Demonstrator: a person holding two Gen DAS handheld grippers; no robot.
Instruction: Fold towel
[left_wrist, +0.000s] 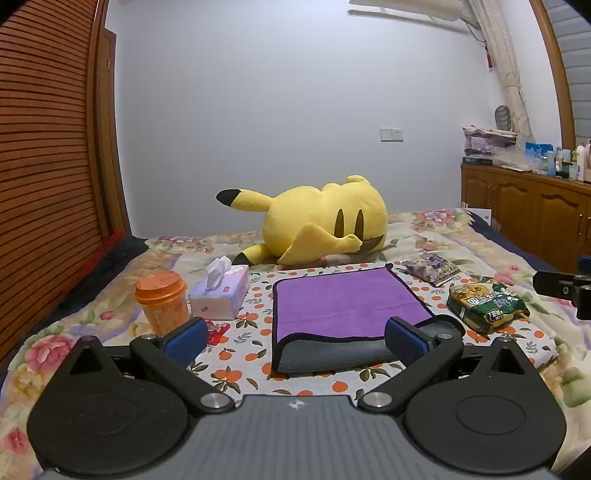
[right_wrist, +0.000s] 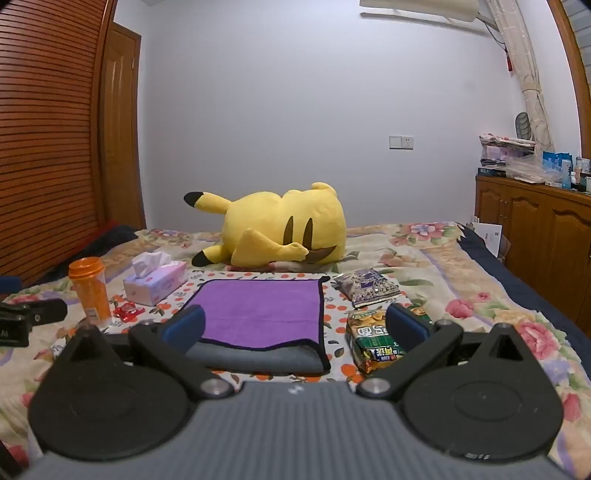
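A purple towel (left_wrist: 343, 302) with a grey underside and dark edging lies folded over on an orange-print cloth (left_wrist: 255, 354) on the bed. Its grey fold faces me. It also shows in the right wrist view (right_wrist: 262, 312). My left gripper (left_wrist: 295, 341) is open and empty, hovering just in front of the towel's near edge. My right gripper (right_wrist: 295, 328) is open and empty, in front of the towel's near right part. The right gripper's body shows at the right edge of the left wrist view (left_wrist: 569, 291).
A yellow plush toy (left_wrist: 325, 221) lies behind the towel. An orange cup (left_wrist: 162, 302), a tissue box (left_wrist: 221, 295) and a red wrapper (left_wrist: 216, 330) stand left of it. A green noodle pack (left_wrist: 487, 302) and a purple snack bag (left_wrist: 432, 267) lie to the right. Wooden cabinets (right_wrist: 535, 229) line the right wall.
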